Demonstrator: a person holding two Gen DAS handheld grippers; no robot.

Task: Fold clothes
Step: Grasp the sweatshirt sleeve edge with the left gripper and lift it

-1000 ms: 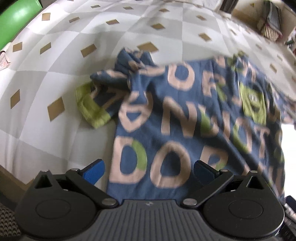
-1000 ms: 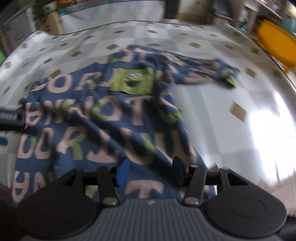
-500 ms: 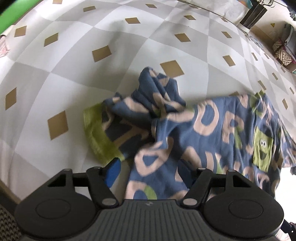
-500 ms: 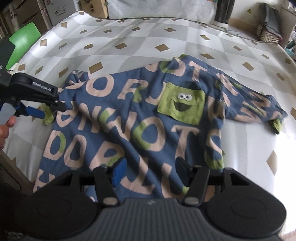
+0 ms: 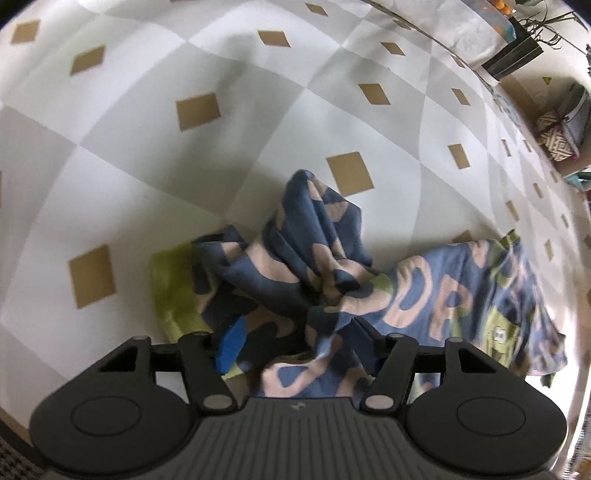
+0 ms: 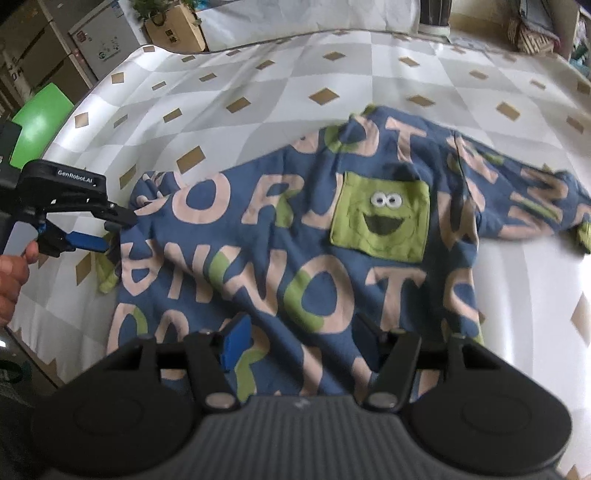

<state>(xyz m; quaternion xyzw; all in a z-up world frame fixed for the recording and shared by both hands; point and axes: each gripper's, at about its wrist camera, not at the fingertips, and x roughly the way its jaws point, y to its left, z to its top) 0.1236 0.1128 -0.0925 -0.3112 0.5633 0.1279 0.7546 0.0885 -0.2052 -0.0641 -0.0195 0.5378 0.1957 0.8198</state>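
Note:
A blue shirt [image 6: 295, 258] with big pink letters and a green monster pocket [image 6: 382, 219] lies spread on a grey-white checked cover [image 6: 332, 66]. My left gripper [image 5: 299, 336] hangs over the shirt's bunched sleeve [image 5: 314, 258] with its green cuff [image 5: 173, 280]. Its jaws are closing, with crumpled cloth between them; I see no firm pinch. The right wrist view shows that left gripper [image 6: 110, 230] at the shirt's left edge, held by a hand [image 6: 11, 273]. My right gripper [image 6: 303, 338] stands open low over the shirt's near hem, cloth lying under and between its fingers.
The cover's [image 5: 147, 147] edge runs along the near left. A green panel [image 6: 37, 122] and cardboard boxes [image 6: 177, 26] stand beyond the left and far sides. A patterned box [image 5: 557, 136] sits past the far right edge. The other sleeve [image 6: 535, 206] stretches right.
My left gripper has travelled left from the shirt's body to the bunched sleeve, and its jaws have narrowed. The right wrist view has swung left and steadied over the hem.

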